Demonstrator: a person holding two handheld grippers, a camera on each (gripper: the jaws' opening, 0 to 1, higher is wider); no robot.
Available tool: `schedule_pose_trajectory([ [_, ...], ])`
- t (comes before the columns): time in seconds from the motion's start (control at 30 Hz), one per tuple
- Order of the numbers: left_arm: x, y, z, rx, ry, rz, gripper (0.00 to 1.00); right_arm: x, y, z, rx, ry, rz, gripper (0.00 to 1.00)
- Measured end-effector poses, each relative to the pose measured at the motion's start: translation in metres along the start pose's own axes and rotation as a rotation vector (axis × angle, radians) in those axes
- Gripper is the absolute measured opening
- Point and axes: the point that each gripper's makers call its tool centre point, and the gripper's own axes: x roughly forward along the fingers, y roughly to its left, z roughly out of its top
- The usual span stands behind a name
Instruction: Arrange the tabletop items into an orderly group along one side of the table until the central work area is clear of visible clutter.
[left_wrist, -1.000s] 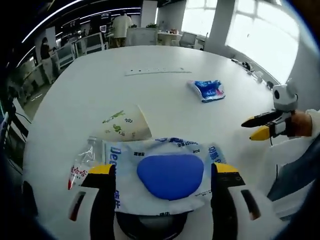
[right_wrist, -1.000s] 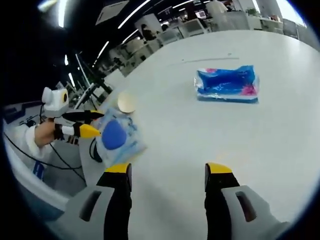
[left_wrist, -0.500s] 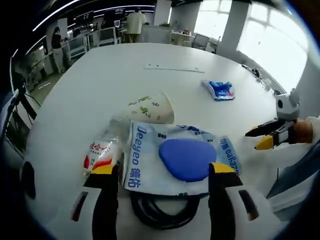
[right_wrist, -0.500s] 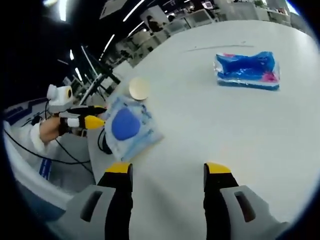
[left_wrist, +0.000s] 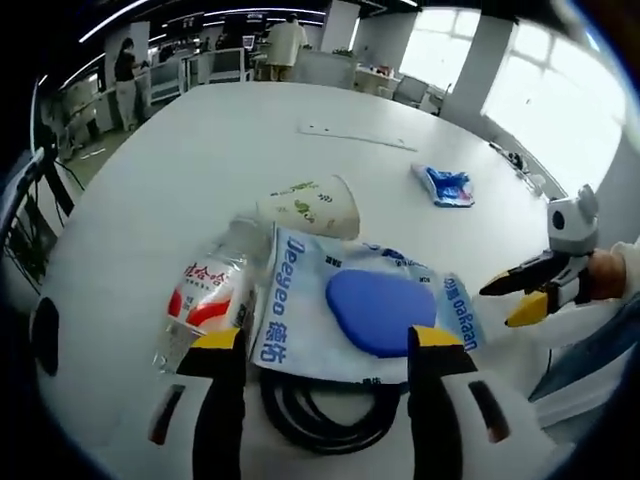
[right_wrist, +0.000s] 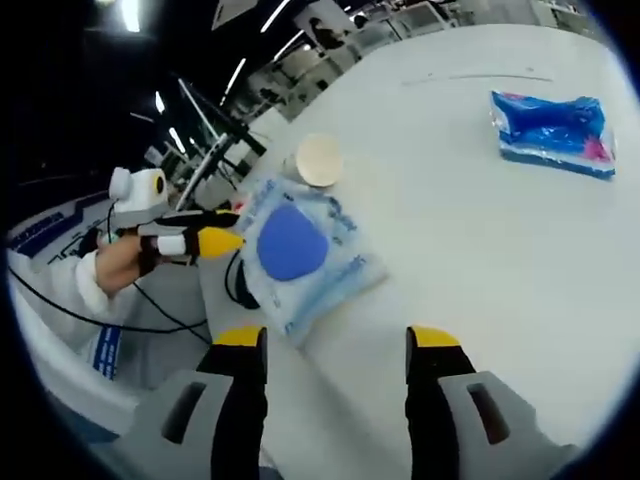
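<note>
wipes pack (left_wrist: 365, 315) just ahead of left gripper (left_wrist: 326, 350) | both jaws open, empty

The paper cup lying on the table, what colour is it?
Cream paper cup with green print, best seen in the left gripper view.

Open-plan office: desks (left_wrist: 215, 68), ceiling strip lights (right_wrist: 240, 72)

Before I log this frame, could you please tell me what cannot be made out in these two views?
- Cable, left gripper view: its upper coils hidden under the wipes pack.
- Bottle, left gripper view: lower end hidden behind the left tool.
- Strip, left gripper view: too small to identify.
- Blue packet, right gripper view: print too small to read.
</note>
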Motion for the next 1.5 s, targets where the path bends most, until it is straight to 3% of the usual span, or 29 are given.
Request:
schedule_pose_trajectory([
  [0.13,0.003,0.003,-0.002,-0.017,0.0,0.005,0.62,0.01,0.011,-0.001,-0.021,0.048,0.032,0.53],
  [0.4,0.005,0.01,-0.006,-0.062,0.006,0.023,0.52,0.025,0.026,-0.006,-0.032,0.082,0.06,0.49],
  [0.5,0.004,0.012,-0.007,-0.074,0.005,0.039,0.47,0.029,0.031,-0.008,-0.033,0.096,0.076,0.41],
  [0.63,0.008,0.018,-0.014,-0.077,0.025,0.067,0.38,0.031,0.029,-0.01,-0.032,0.102,0.051,0.22],
  [0.77,0.011,0.022,-0.018,-0.105,0.018,0.095,0.34,0.033,0.02,-0.013,-0.002,0.113,0.022,0.14],
  [0.83,0.011,0.022,-0.019,-0.127,0.011,0.098,0.34,0.034,0.007,-0.011,0.09,0.1,-0.06,0.02],
  [0.87,0.012,0.021,-0.019,-0.146,0.008,0.09,0.32,0.034,0.01,-0.009,0.151,0.088,-0.042,0.01],
  [0.9,0.011,0.021,-0.019,-0.151,0.004,0.099,0.32,0.033,0.013,-0.006,0.156,0.081,-0.001,0.01],
  [0.93,0.01,0.021,-0.018,-0.15,-0.003,0.105,0.31,0.032,0.011,-0.006,0.168,0.08,-0.003,0.0],
  [1.13,0.005,0.019,-0.011,-0.14,-0.052,0.123,0.13,0.025,0.007,-0.008,0.149,0.082,-0.014,0.0],
  [1.27,0.002,0.018,-0.007,-0.096,-0.064,0.132,0.07,0.022,0.01,-0.008,0.192,0.082,0.007,0.0],
  [1.5,-0.007,0.009,0.004,-0.038,-0.096,0.125,0.01,0.012,0.014,-0.002,0.182,0.058,0.019,0.0],
])
